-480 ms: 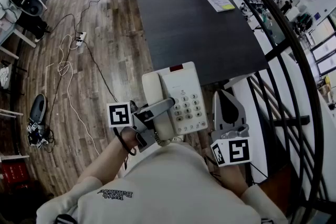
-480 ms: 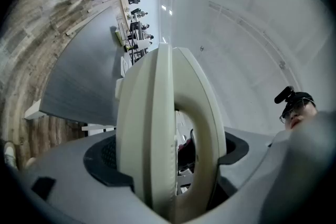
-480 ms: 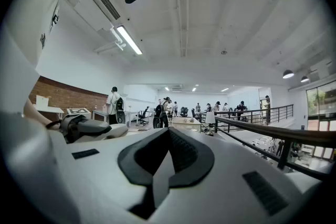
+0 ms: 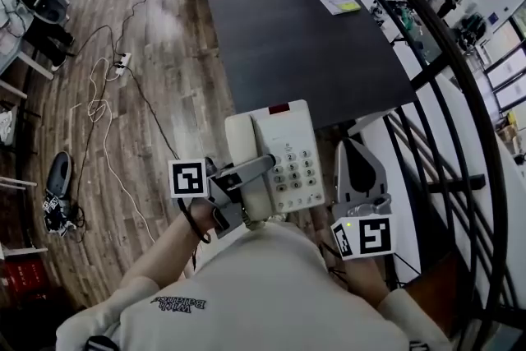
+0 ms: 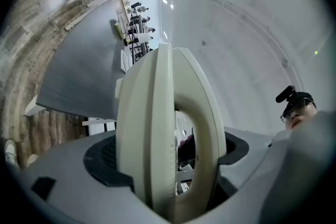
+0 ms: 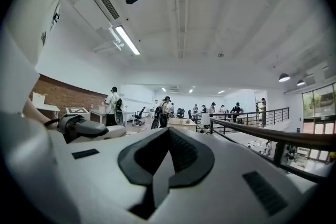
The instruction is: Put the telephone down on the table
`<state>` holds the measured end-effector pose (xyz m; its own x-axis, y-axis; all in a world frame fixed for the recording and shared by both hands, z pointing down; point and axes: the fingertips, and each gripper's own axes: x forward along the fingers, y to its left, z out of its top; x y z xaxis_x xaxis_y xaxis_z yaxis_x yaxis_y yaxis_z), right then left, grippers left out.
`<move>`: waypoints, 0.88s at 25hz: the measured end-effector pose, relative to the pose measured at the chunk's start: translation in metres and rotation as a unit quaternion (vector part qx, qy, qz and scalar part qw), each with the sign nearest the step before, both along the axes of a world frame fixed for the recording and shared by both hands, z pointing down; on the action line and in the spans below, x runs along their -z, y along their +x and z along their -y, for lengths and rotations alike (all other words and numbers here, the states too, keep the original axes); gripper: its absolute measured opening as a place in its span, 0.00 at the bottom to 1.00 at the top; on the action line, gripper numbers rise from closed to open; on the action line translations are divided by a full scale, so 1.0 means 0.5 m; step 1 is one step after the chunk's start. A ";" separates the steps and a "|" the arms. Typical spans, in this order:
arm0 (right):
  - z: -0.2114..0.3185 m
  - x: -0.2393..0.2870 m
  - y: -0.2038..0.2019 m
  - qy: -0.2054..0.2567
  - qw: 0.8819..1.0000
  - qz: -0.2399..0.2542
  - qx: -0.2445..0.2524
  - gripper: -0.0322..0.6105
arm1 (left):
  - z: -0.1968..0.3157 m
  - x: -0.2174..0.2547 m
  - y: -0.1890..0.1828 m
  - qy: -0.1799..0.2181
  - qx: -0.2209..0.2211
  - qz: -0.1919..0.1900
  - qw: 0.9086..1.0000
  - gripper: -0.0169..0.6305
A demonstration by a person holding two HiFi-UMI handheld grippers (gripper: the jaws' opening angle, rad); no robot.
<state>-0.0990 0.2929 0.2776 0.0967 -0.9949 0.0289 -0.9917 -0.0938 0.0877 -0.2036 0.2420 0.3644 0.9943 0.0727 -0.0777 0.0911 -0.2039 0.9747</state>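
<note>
Head view: we find the left gripper (image 4: 249, 175) clamped across a cream desk telephone (image 4: 283, 148), held in front of the person's chest at the near end of the dark table (image 4: 304, 37). Left gripper view confirms both jaws pressing on the telephone's body, handset seated. We find the right gripper (image 4: 352, 150) just beside it, jaws closed together on nothing.

Cream keypad telephone (image 4: 283, 136), handset cradled, held level in the air just short of the dark table (image 4: 304, 37).
</note>
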 end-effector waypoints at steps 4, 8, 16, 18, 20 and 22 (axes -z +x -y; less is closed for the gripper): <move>-0.003 -0.010 0.013 -0.004 1.000 0.000 -0.003 0.05 | -0.003 -0.007 0.011 -0.004 0.002 0.007 1.000 0.74; -0.006 -0.033 0.035 -0.016 1.000 0.006 -0.013 0.05 | -0.005 -0.021 0.023 -0.011 0.007 0.017 1.000 0.74; -0.023 -0.057 0.059 -0.031 0.999 -0.006 0.004 0.05 | -0.021 -0.037 0.051 -0.021 0.018 0.022 0.999 0.74; -0.028 -0.057 0.066 -0.031 0.999 -0.010 0.008 0.05 | -0.027 -0.038 0.064 -0.018 0.018 0.021 0.999 0.74; -0.033 -0.055 0.073 -0.028 0.999 -0.012 0.012 0.05 | -0.035 -0.038 0.078 -0.015 0.017 0.019 1.000 0.74; -0.035 -0.056 0.082 -0.025 0.999 -0.015 0.014 0.05 | -0.039 -0.039 0.092 -0.014 0.018 0.018 1.000 0.74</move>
